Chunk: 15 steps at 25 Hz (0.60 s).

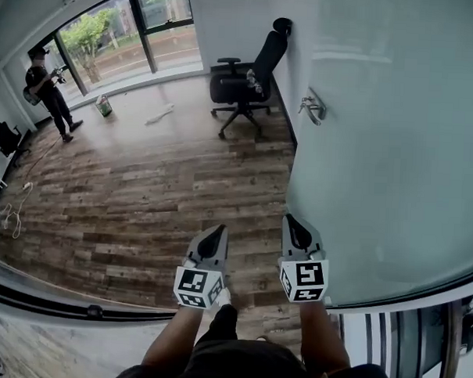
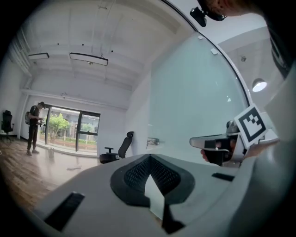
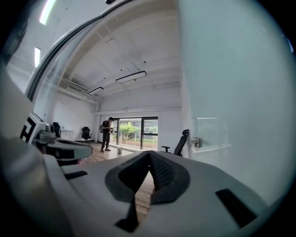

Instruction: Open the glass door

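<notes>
The frosted glass door (image 1: pixel 394 152) stands swung into the room at the right, its metal handle (image 1: pixel 312 108) near its far edge. Both grippers point level over the wooden floor, well short of the handle. My left gripper (image 1: pixel 212 240) is shut with nothing in it. My right gripper (image 1: pixel 295 230), right beside the door's pane, is also shut and empty. The left gripper view shows its jaws (image 2: pixel 150 158) closed, the handle (image 2: pixel 152 141) far ahead and the right gripper (image 2: pixel 208 141) alongside. In the right gripper view the jaws (image 3: pixel 149 153) meet, with the door (image 3: pixel 231 92) and handle (image 3: pixel 197 142) to the right.
A black office chair (image 1: pixel 245 79) stands by the door's far edge. A person (image 1: pixel 49 90) stands near the windows at the far left, with a small bucket (image 1: pixel 105 106) close by. Cables (image 1: pixel 12 210) lie along the left wall. A curved threshold rail (image 1: pixel 60 294) runs under my arms.
</notes>
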Tool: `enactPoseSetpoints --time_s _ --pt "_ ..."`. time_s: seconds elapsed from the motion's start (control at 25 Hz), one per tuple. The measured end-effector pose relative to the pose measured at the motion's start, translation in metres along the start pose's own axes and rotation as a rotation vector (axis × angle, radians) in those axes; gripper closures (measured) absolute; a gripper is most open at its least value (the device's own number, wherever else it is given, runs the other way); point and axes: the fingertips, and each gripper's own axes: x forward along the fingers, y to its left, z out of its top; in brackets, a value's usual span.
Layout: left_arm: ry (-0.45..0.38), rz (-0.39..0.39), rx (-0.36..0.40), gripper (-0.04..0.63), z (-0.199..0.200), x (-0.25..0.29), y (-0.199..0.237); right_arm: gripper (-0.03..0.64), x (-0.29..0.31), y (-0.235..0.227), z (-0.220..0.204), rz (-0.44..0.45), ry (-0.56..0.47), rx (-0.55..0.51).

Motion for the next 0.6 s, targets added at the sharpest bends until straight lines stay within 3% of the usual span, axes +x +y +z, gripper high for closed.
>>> enactPoseSetpoints --time_s 0.24,0.4,0.6 --pt "0.004 0.055 0.008 0.594 -0.017 -0.062 -0.054 0.601 -0.083 0.019 -0.023 0.05 0.002 -0.041" --pt "0.023 0.121 0.035 0.594 -0.014 -0.098 -0.065 0.601 -0.126 0.035 -0.028 0.069 0.011 -0.057" --pt "0.04 0.125 0.027 0.594 -0.02 -0.136 -0.078 0.601 -0.159 0.05 -0.024 0.076 -0.004 -0.058"
